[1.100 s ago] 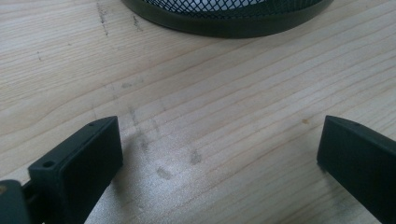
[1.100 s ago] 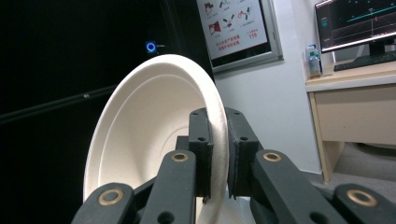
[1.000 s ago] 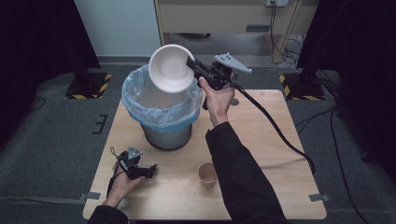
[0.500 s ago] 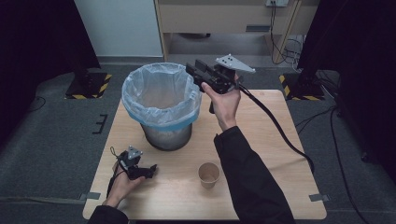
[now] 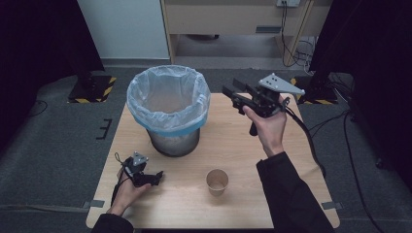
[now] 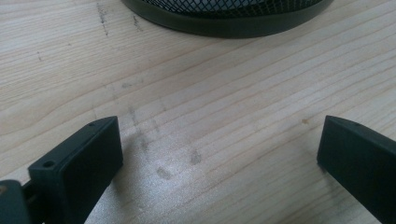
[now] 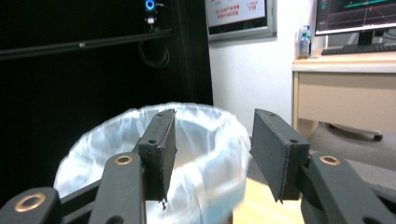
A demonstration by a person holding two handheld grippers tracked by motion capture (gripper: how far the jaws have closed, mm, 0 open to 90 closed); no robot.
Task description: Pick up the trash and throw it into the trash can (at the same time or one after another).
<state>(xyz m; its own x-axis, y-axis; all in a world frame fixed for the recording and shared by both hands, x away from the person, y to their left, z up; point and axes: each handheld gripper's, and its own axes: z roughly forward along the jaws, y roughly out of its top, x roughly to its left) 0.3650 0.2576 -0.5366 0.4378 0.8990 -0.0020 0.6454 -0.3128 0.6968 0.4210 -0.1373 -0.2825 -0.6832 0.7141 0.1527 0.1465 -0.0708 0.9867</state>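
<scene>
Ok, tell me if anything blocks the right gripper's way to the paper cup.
Nothing visible does. The right gripper is raised beside the bin, jaws just opened with nothing between them. The paper cup stands alone on bare table below and nearer the person; the left gripper rests well off to its side.

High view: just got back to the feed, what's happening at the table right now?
A person is clearing the table into the lined bin. The right gripper is held in the air beside the bin's rim; its jaws have just been opening and nothing is between them. The left gripper rests on the table near the bin's base, jaws open and empty. A paper cup stands upright on the table in front of the bin, untouched.
</scene>
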